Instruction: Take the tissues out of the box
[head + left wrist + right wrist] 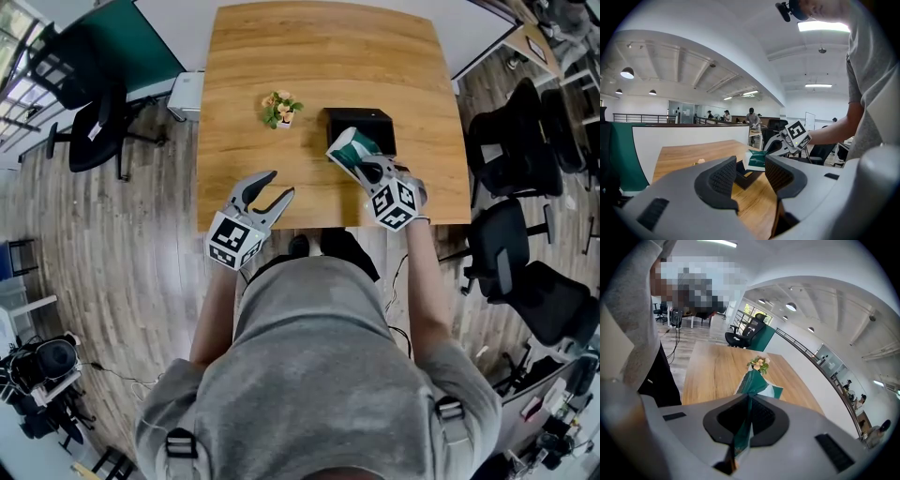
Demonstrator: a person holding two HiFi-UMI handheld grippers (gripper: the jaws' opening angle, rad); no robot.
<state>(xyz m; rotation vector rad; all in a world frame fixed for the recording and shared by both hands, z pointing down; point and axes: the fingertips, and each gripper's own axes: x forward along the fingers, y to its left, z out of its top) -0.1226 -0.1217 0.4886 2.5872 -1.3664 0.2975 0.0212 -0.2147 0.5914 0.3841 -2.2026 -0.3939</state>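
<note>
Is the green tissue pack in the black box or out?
Out: the right tool, shut on the green tissue pack, holds it up outside the black box.

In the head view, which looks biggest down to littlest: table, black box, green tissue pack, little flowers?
1. Table, by far.
2. Black box and green tissue pack: about alike; the pack is held nearer the camera and covers part of the box, so no ranking.
3. Little flowers.
</note>
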